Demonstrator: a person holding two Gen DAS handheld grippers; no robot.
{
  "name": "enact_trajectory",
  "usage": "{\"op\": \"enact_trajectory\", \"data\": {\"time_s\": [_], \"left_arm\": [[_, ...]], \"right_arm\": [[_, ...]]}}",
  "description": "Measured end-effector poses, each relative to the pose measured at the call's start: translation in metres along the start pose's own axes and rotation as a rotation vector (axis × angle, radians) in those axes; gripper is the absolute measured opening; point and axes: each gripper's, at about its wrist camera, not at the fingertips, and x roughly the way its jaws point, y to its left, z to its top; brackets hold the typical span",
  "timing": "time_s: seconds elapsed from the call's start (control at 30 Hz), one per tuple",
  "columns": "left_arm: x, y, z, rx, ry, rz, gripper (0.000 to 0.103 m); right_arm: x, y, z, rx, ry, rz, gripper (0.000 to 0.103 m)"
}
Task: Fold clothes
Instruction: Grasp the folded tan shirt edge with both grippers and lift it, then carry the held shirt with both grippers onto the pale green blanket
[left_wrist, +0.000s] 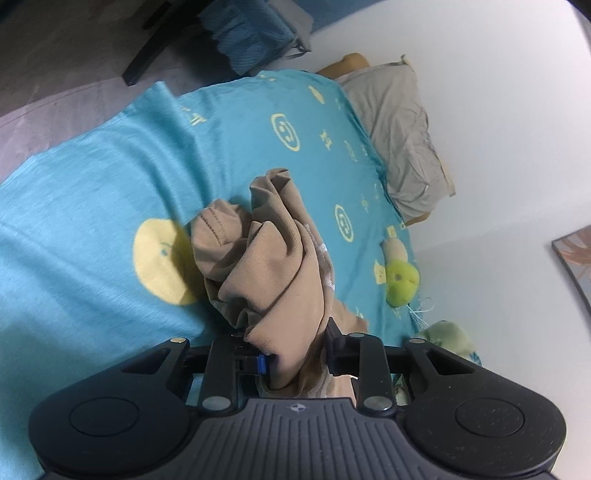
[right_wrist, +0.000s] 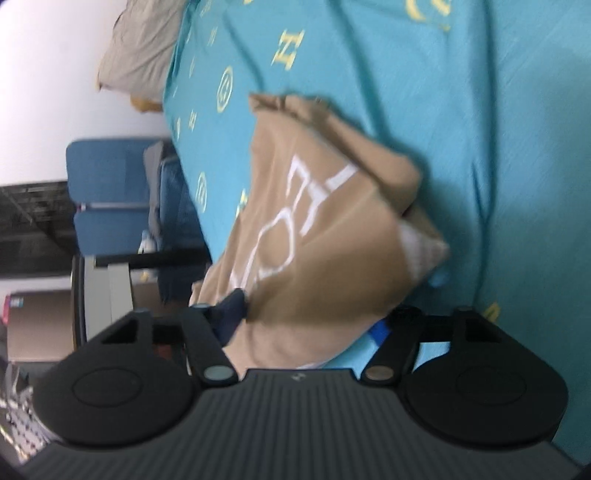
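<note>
Teal bedspread (left_wrist: 92, 192) carries the tan garment (left_wrist: 266, 258), bunched lengthwise away from the left gripper (left_wrist: 295, 354), which pinches it. Right gripper (right_wrist: 314, 325) straddles blurred cloth; its grip is unclear.

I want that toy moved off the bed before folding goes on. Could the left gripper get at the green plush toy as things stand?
Probably not yet. The left gripper has the bunched tan garment between its fingers; the green plush toy lies unobstructed on the turquoise bedspread.
</note>
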Motion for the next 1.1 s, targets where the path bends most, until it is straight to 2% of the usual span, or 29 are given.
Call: {"op": "enact_trajectory", "data": {"time_s": [0.1,0.2,0.3,0.47,0.63,0.73,0.93,1.1], "left_arm": [[-0.002,-0.001,-0.001,-0.001,0.001,-0.011,0.028],[-0.006,-0.003,0.000,-0.001,0.001,-0.032,0.027],[-0.017,-0.016,0.000,0.025,-0.008,-0.057,0.027],[-0.058,-0.054,-0.002,0.088,-0.023,-0.111,0.026],[-0.097,-0.101,-0.021,0.152,-0.023,-0.145,0.026],[-0.105,-0.135,-0.036,0.176,0.001,-0.157,0.026],[-0.073,-0.231,-0.077,0.250,0.074,-0.228,0.026],[-0.003,-0.348,-0.123,0.310,0.182,-0.353,0.026]], "right_arm": [[-0.003,0.005,0.001,-0.041,-0.037,-0.011,0.042],[-0.007,0.014,-0.001,-0.099,-0.068,-0.011,0.031],[-0.022,0.027,-0.004,-0.130,-0.095,0.012,0.028],[-0.063,0.047,-0.017,-0.173,-0.138,0.081,0.028],[-0.106,0.048,-0.025,-0.141,-0.125,0.148,0.028],[-0.136,0.049,-0.020,-0.127,-0.132,0.182,0.028],[-0.223,0.052,0.022,-0.137,-0.238,0.217,0.028],[-0.318,0.069,0.093,-0.185,-0.431,0.200,0.028]]}}
